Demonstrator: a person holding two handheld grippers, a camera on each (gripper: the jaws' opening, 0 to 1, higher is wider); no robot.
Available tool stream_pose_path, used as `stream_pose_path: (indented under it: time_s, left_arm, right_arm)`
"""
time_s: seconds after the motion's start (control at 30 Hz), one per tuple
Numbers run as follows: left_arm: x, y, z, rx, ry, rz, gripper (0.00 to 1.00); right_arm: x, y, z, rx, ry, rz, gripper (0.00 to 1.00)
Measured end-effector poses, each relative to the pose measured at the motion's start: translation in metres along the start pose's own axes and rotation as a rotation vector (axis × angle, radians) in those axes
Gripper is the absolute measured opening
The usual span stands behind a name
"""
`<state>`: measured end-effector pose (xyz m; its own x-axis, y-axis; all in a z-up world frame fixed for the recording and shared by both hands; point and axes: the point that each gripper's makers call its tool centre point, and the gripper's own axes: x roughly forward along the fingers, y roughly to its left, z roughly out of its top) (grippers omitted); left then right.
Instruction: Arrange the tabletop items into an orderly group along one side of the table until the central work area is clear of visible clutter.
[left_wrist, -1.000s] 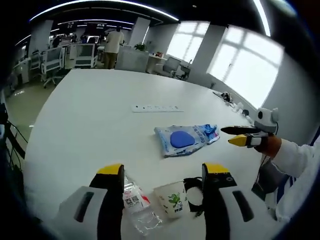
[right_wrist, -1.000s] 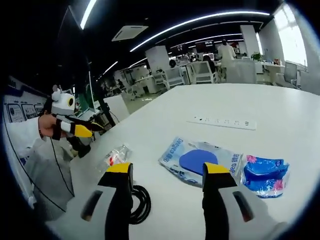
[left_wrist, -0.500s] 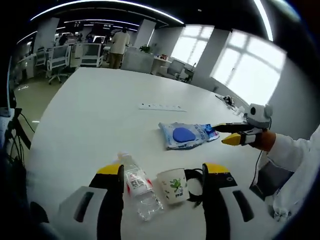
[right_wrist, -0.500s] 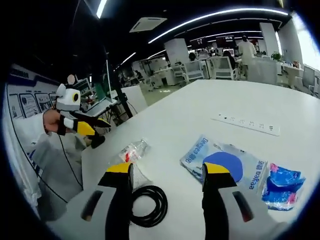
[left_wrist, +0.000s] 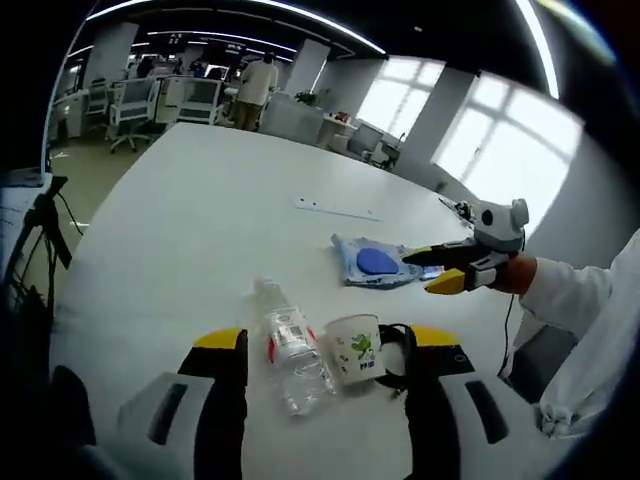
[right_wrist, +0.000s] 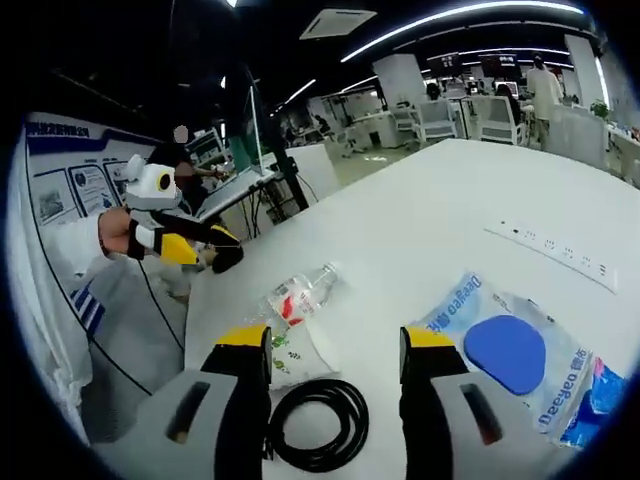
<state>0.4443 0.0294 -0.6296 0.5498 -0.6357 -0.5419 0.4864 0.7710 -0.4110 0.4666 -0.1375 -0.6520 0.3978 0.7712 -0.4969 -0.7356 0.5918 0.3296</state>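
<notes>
A big white table (left_wrist: 170, 230) is seen in the left gripper view; on it, close to the camera, a clear plastic bottle (left_wrist: 290, 345) is laid on its side, and a paper cup (left_wrist: 357, 350) with a green picture is tipped over just beside it (the two look as if they touch); a coil of black cable (left_wrist: 398, 352) is found right behind the cup. Farther out, a see-through bag with a blue round thing inside (left_wrist: 375, 264) is laid flat, and a white power strip (left_wrist: 338, 209) is seen beyond it, well apart from the rest.

The left gripper (left_wrist: 325, 345) is held above the bottle and cup with its yellow-tipped jaws spread wide and nothing between them. The right gripper (left_wrist: 440, 270) is seen from the side, near the blue bag; its jaws are parted a little and nothing is gripped.

In the right gripper view, the right gripper (right_wrist: 335, 345) is held over the cable (right_wrist: 315, 420) with jaws wide apart; the bottle (right_wrist: 300, 297) and cup (right_wrist: 295, 355) are seen to one side, the blue bag (right_wrist: 505, 345) to the other; the left gripper (right_wrist: 215, 245) is held up past the table edge.
</notes>
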Motion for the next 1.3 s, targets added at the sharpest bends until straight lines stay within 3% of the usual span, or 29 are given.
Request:
stream_pose_path:
  time_s: [0.37, 0.47, 0.6, 0.87, 1.17, 1.3]
  left_arm:
    - [-0.005, 0.015, -0.015, -0.065, -0.008, 0.015, 0.64]
    - [-0.005, 0.019, -0.019, -0.08, -0.006, 0.018, 0.64]
    - [-0.006, 0.023, -0.023, -0.097, -0.005, 0.022, 0.64]
    - [-0.008, 0.035, -0.031, -0.129, -0.01, 0.039, 0.64]
    - [-0.008, 0.039, -0.036, -0.153, -0.019, 0.044, 0.64]
    - [-0.007, 0.039, -0.038, -0.16, -0.018, 0.044, 0.64]
  right_arm:
    - [0.034, 0.021, -0.023, -0.06, 0.166, 0.213, 0.41]
    - [0.041, 0.021, -0.031, -0.099, 0.225, 0.24, 0.41]
    - [0.05, 0.027, -0.037, -0.085, 0.265, 0.311, 0.39]
    - [0.059, 0.032, -0.045, -0.083, 0.314, 0.367, 0.34]
    - [0.065, 0.035, -0.05, -0.102, 0.363, 0.41, 0.22]
    - [0.063, 0.036, -0.048, -0.109, 0.354, 0.426, 0.12]
